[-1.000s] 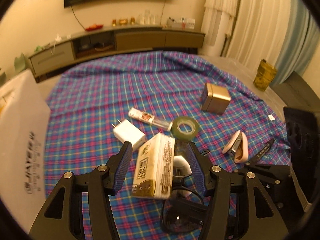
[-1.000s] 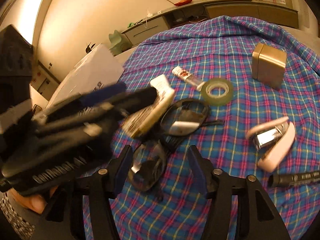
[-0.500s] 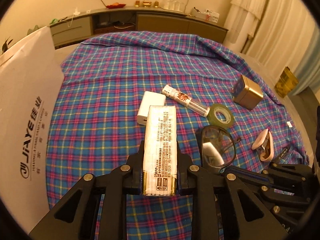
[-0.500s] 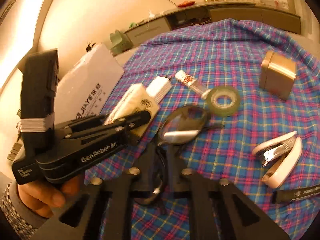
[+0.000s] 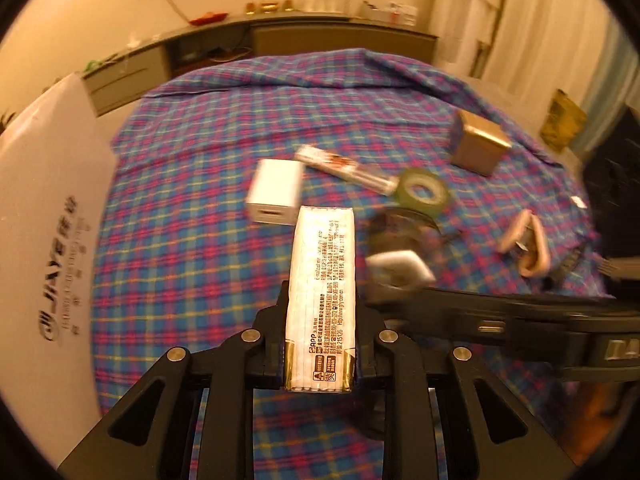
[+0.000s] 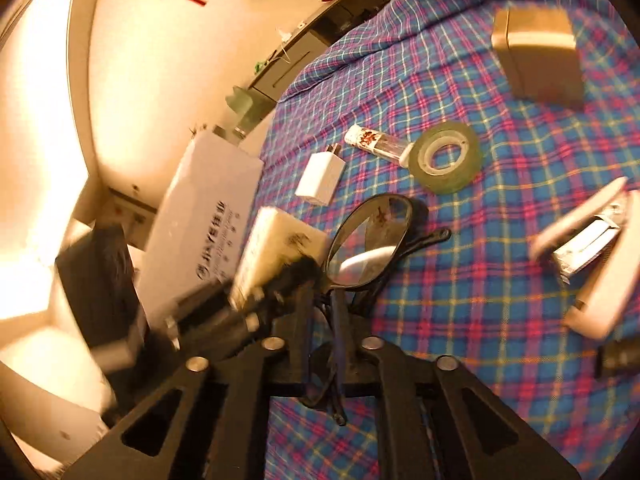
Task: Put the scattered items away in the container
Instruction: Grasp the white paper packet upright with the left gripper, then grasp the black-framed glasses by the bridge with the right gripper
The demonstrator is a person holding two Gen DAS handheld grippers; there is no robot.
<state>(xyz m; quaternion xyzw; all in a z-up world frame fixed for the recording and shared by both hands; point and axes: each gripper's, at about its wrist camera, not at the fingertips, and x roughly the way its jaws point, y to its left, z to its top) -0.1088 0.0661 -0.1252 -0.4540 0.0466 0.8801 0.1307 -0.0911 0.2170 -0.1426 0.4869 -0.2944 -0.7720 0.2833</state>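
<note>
Tissue pack (image 5: pixel 322 280) clamped in left fingers (image 5: pixel 280 320); glasses (image 6: pixel 366 248) pinched by right fingers (image 6: pixel 304 320).

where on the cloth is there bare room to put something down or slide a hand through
Bare cloth lies between the white box and the charger, and beyond the charger toward the far edge. Crowded on the right: tube, tape, glasses, stapler and gold tin sit close together, with only narrow gaps between them.
</note>
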